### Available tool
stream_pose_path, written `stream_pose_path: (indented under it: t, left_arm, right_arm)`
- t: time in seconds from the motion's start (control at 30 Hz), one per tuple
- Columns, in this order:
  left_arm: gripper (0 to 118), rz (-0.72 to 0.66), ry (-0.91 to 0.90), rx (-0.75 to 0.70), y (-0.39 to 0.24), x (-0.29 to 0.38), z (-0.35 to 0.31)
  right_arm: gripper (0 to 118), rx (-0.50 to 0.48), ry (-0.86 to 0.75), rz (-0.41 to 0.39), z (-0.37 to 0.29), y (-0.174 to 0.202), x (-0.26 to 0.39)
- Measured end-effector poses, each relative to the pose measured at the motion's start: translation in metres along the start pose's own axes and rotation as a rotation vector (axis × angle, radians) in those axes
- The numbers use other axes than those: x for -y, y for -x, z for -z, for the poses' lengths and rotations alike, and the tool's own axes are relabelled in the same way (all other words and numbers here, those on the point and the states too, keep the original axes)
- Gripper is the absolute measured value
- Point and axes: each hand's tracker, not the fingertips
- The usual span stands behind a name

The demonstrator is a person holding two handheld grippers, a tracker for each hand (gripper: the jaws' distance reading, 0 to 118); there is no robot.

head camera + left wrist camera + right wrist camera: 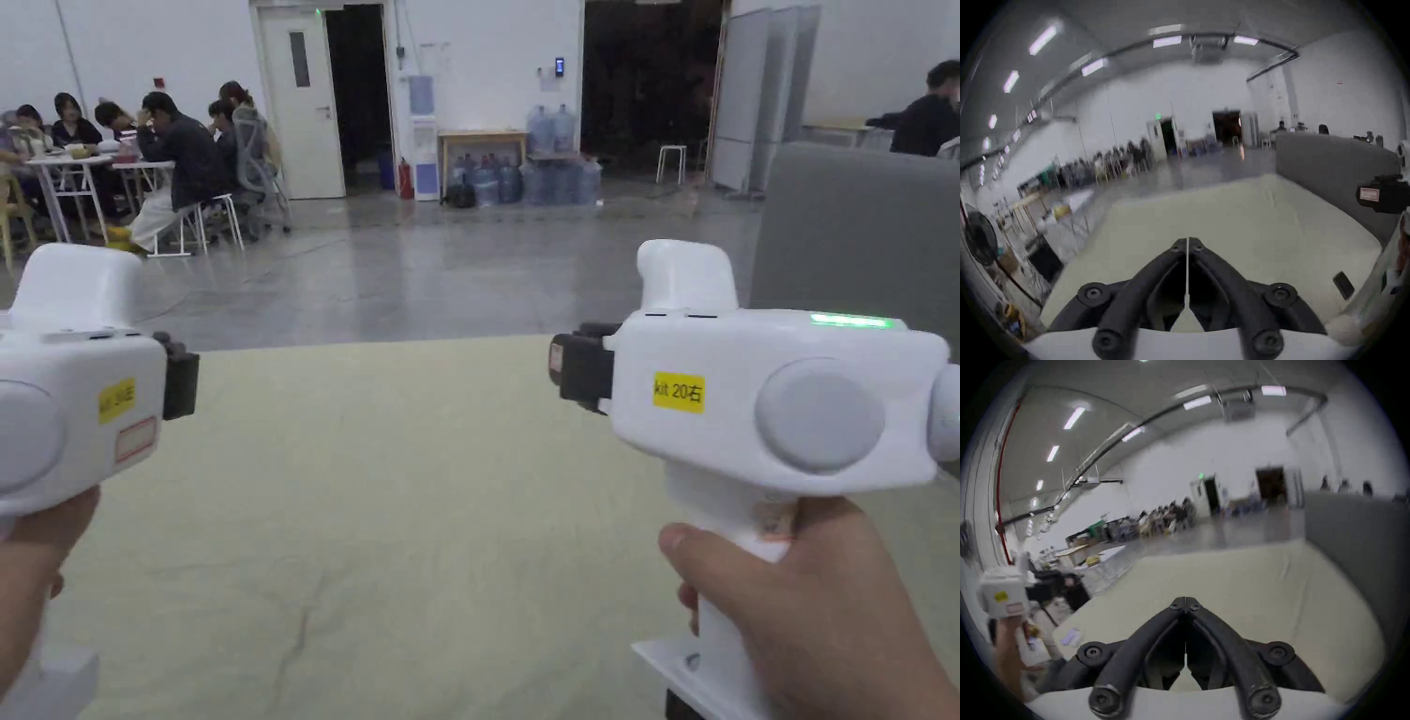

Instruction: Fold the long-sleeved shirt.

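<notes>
I hold both grippers up side by side over a table covered in a pale yellow-green cloth. My left gripper is at the left edge of the head view, white-bodied, in a hand. My right gripper is at the right, with a green light lit on top. In the left gripper view the black jaws of the left gripper meet with nothing between them. The right gripper has its jaws closed together in the same way, holding nothing. Each gripper view also catches the other gripper at its side edge.
A grey partition stands along the table's right side. A small dark flat object lies near the table's right edge. Several people sit at tables far back left, across a grey floor. Water bottles stand by the far wall.
</notes>
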Motion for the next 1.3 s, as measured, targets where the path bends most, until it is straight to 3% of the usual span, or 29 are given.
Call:
stream_pose_path:
  t: [0.1, 0.2, 0.7, 0.73, 0.77, 0.8, 0.83, 0.87, 1.07, 1.3]
  left_arm:
    - [0, -0.104, -0.163, 0.036, -0.027, -0.012, -0.035]
    - [0, -0.206, -0.164, 0.091, -0.043, -0.012, -0.051]
    - [0, -0.237, -0.063, 0.077, -0.068, 0.028, -0.069]
    - [0, -0.239, -0.062, 0.078, -0.067, 0.027, -0.07]
    - [9, -0.236, -0.068, 0.075, -0.067, 0.026, -0.072]
    - [39, -0.227, -0.074, 0.073, -0.067, 0.024, -0.075]
    - [81, -0.214, -0.077, 0.067, -0.068, 0.022, -0.077]
    - [117, -0.198, -0.076, 0.06, -0.069, 0.02, -0.077]
    - [118, -0.165, -0.114, 0.024, -0.077, 0.027, -0.094]
    - [118, -0.179, -0.11, 0.05, -0.071, 0.023, -0.093]
  right_arm:
    - [0, 0.083, -0.08, -0.071, -0.032, -0.013, -0.004]
    - [0, 0.107, -0.093, -0.087, -0.051, -0.023, -0.007]
    - [0, 0.128, -0.1, -0.097, -0.076, -0.022, 0.019]
    - [9, 0.127, -0.102, -0.106, -0.076, -0.02, 0.018]
    - [43, 0.128, -0.102, -0.111, -0.077, -0.018, 0.017]
    - [76, 0.128, -0.098, -0.114, -0.076, -0.016, 0.016]
    - [104, 0.136, -0.091, -0.113, -0.075, -0.014, 0.015]
    - [118, 0.16, -0.078, -0.098, -0.072, -0.013, 0.016]
    - [118, 0.168, -0.071, -0.052, -0.076, -0.013, 0.019]
    - [118, 0.228, -0.054, -0.104, -0.076, 0.0, 0.023]
